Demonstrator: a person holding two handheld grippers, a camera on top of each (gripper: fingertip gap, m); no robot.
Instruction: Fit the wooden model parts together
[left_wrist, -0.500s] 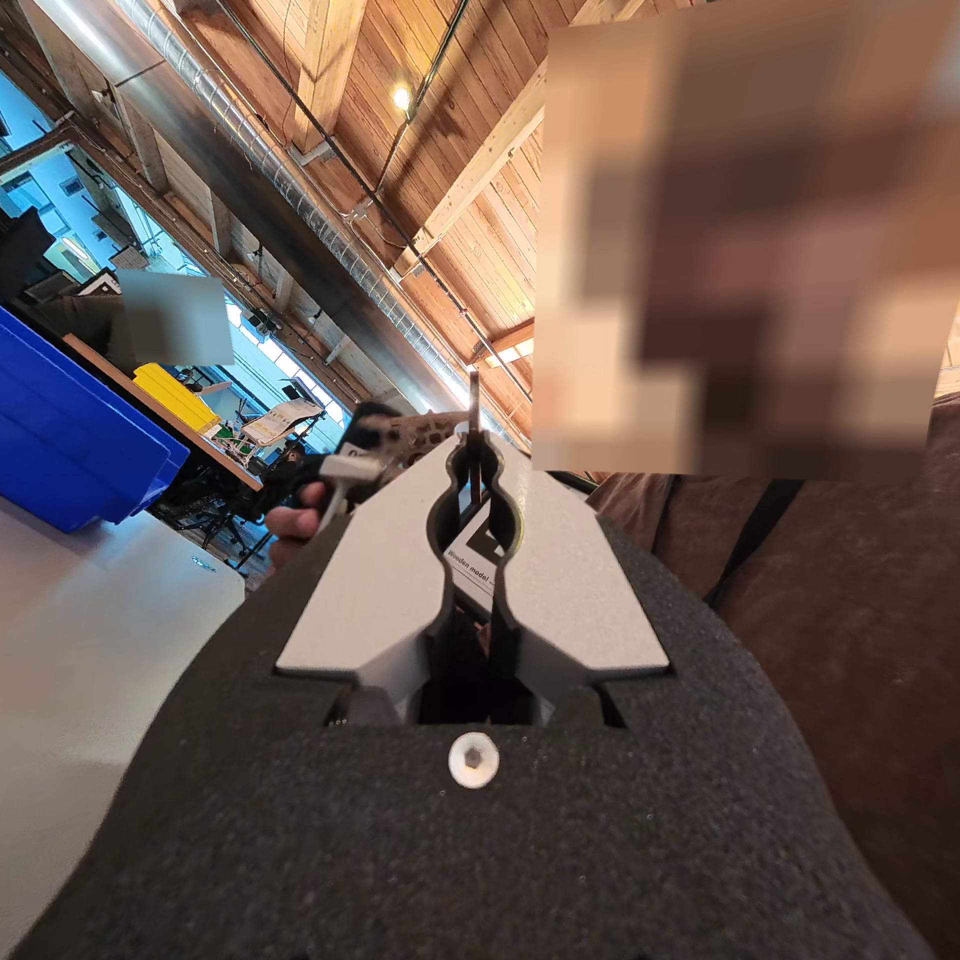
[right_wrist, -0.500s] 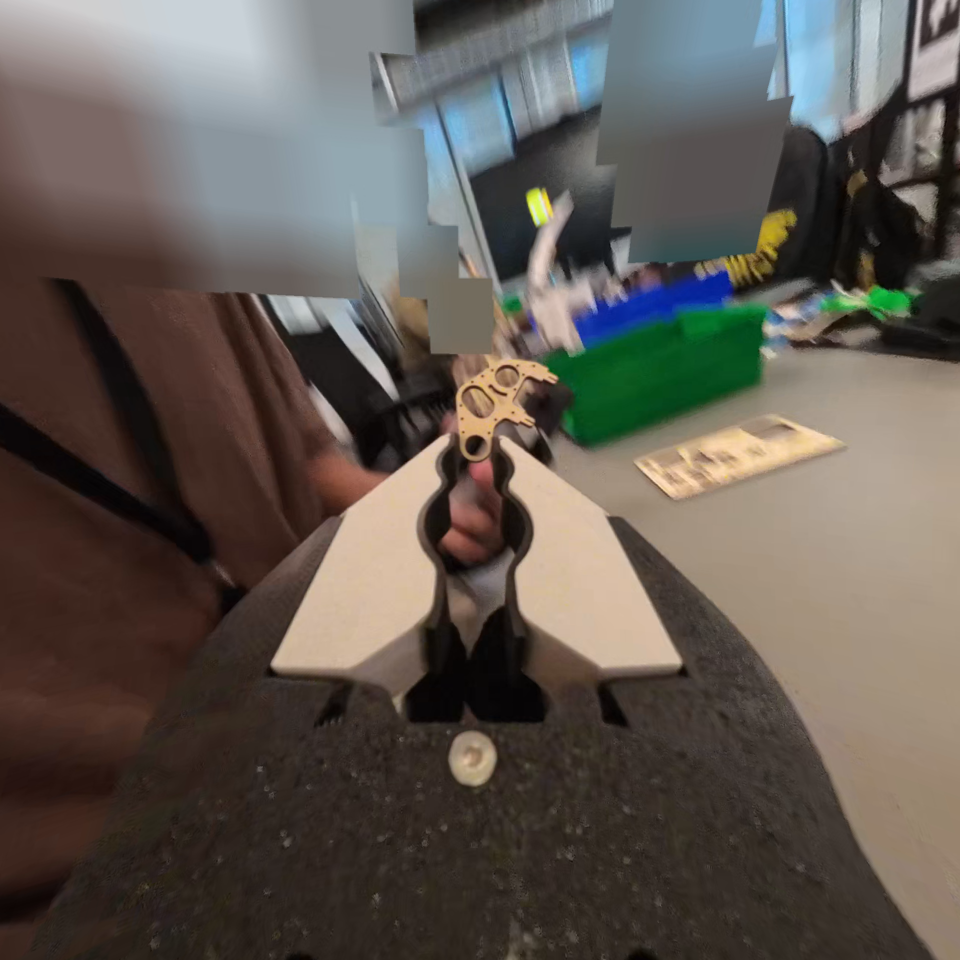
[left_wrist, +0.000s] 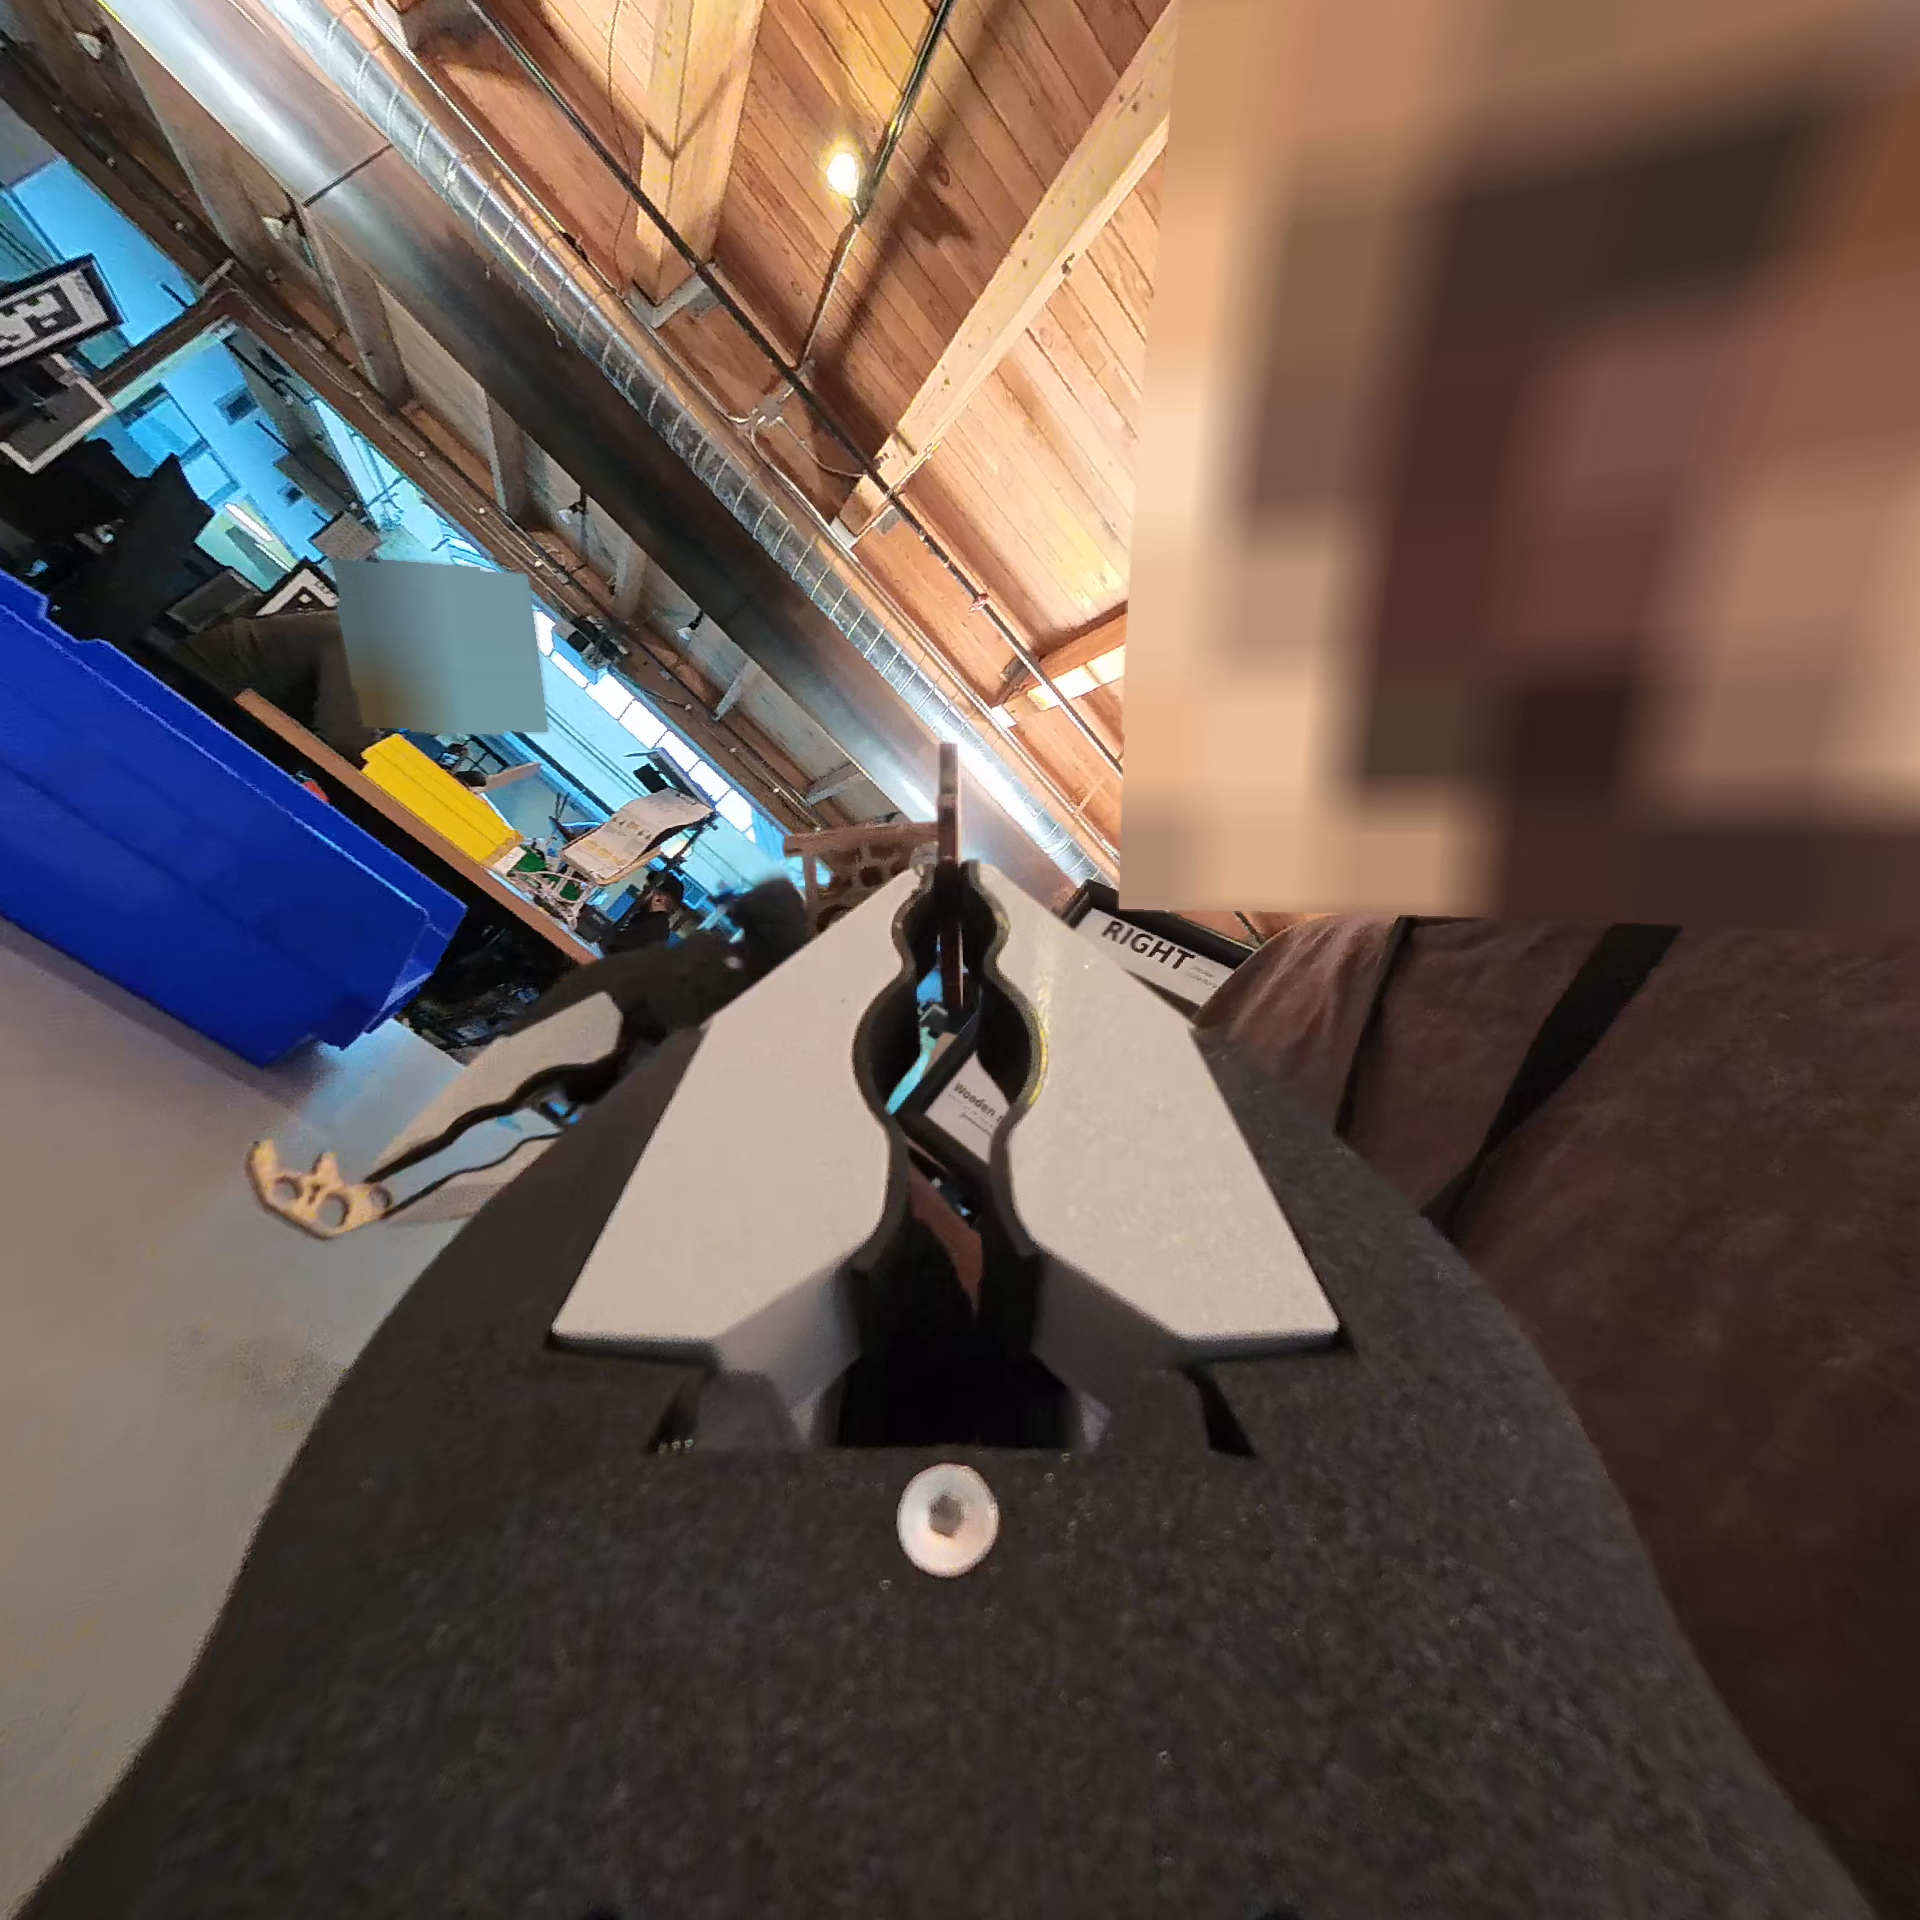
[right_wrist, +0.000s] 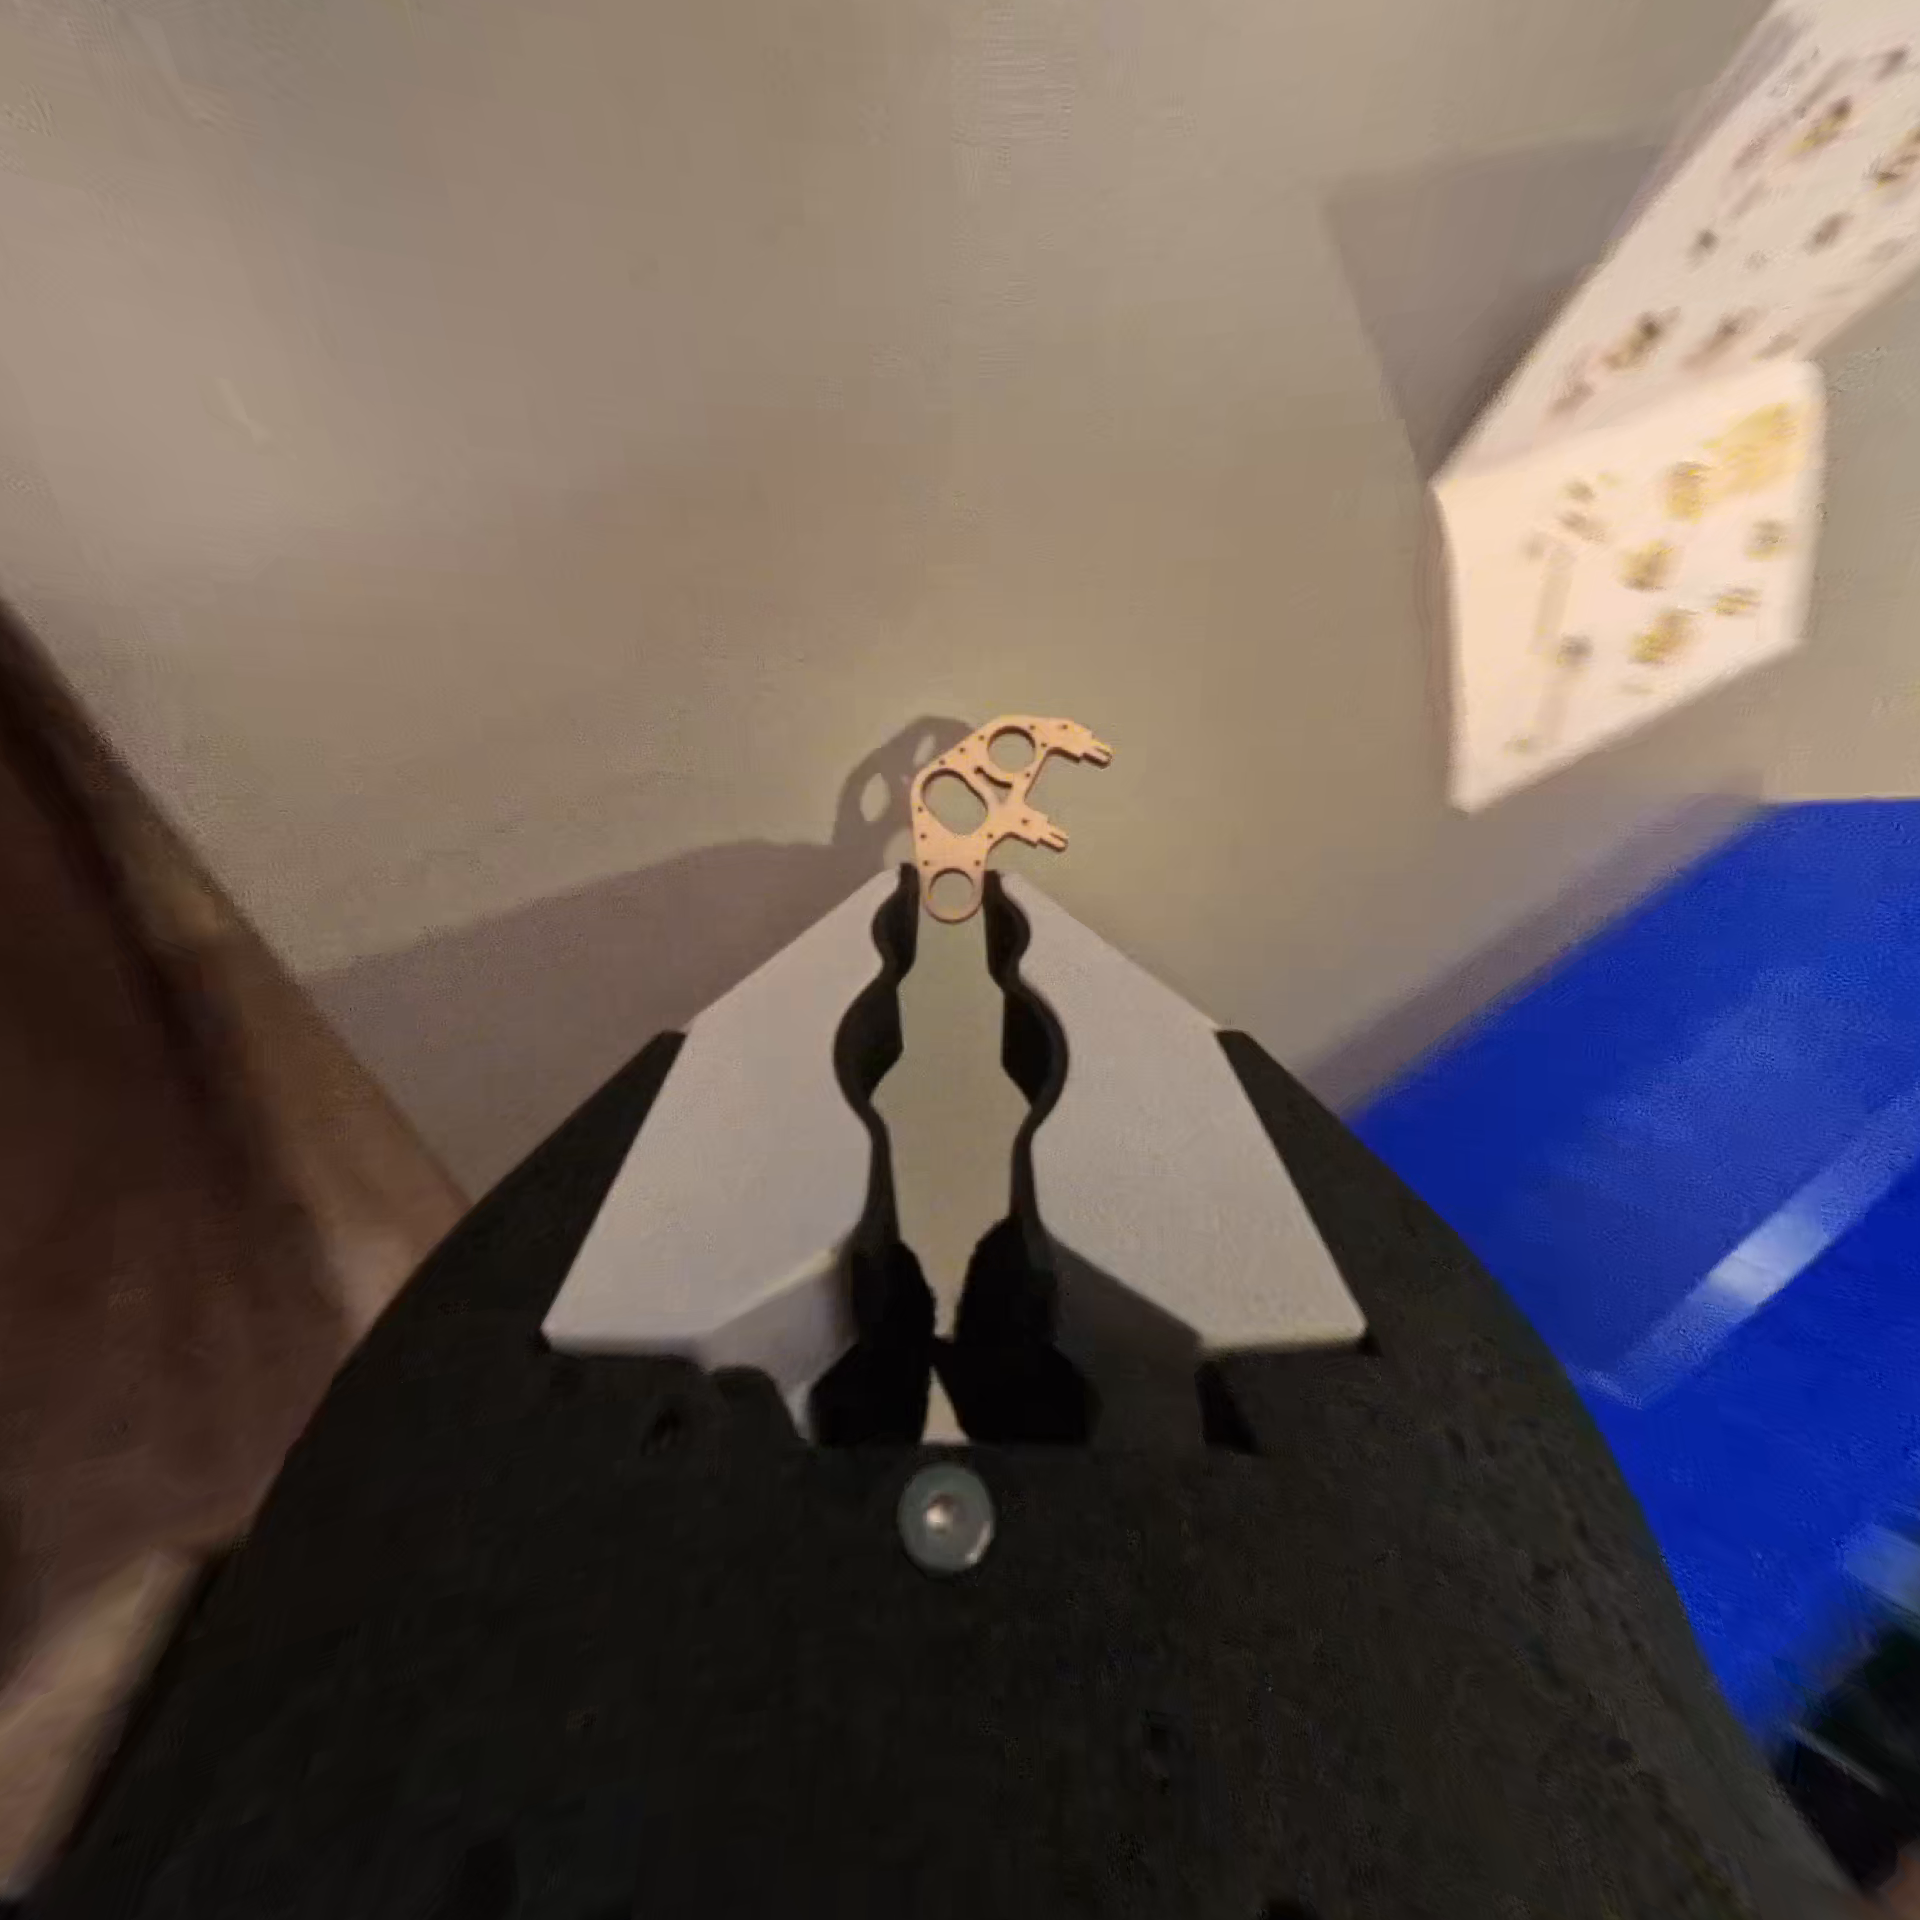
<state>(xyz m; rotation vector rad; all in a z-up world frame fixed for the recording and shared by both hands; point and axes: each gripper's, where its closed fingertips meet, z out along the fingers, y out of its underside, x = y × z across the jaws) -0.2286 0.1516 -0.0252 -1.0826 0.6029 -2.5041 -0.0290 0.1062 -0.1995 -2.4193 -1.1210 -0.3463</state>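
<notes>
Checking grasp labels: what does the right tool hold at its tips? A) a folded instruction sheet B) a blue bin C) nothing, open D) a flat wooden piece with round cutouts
D: in the right wrist view, the right tool pinches the bottom of a thin tan wooden piece with round cutouts, above the grey table.

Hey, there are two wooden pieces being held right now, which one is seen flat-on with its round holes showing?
The tan plate pinched in the right hand-held gripper. The left hand-held gripper holds its thin wooden piece edge-on, showing only a dark sliver.
</notes>
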